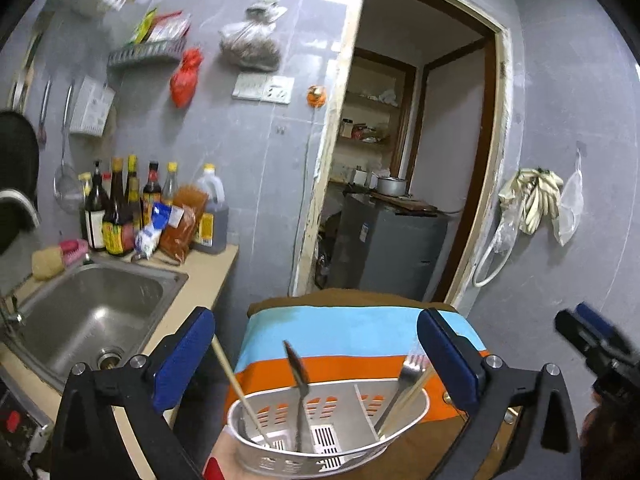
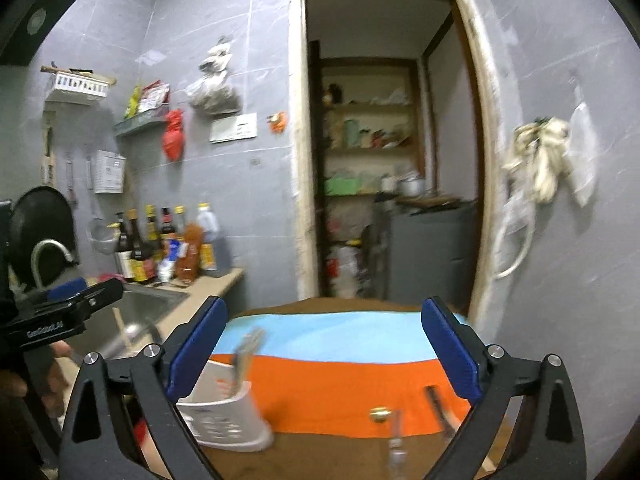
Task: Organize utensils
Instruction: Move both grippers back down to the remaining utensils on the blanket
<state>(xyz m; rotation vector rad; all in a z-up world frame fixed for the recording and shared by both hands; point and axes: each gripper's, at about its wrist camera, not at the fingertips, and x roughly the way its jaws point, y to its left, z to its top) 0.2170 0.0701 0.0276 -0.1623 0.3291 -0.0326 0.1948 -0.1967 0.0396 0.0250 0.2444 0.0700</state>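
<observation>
A white slotted utensil caddy (image 1: 328, 432) stands on a table under a blue, orange and brown striped cloth (image 1: 340, 336). In it stand a wooden chopstick (image 1: 236, 384), a knife (image 1: 298, 376) and a fork (image 1: 408, 372) with another chopstick beside it. My left gripper (image 1: 316, 316) is open above the caddy, with nothing between its blue pads. My right gripper (image 2: 324, 306) is open too and holds nothing; the blurred caddy (image 2: 224, 416) sits low on its left. A dark-handled utensil (image 2: 438, 404) and a pale blurred one (image 2: 394, 440) lie on the cloth.
A steel sink (image 1: 92, 312) is set in the beige counter (image 1: 208, 276) on the left. Sauce bottles (image 1: 120, 208) stand at the wall behind it. An open doorway (image 1: 400, 160) leads to a storeroom straight ahead. Bags and cloths (image 1: 532, 196) hang on the right wall.
</observation>
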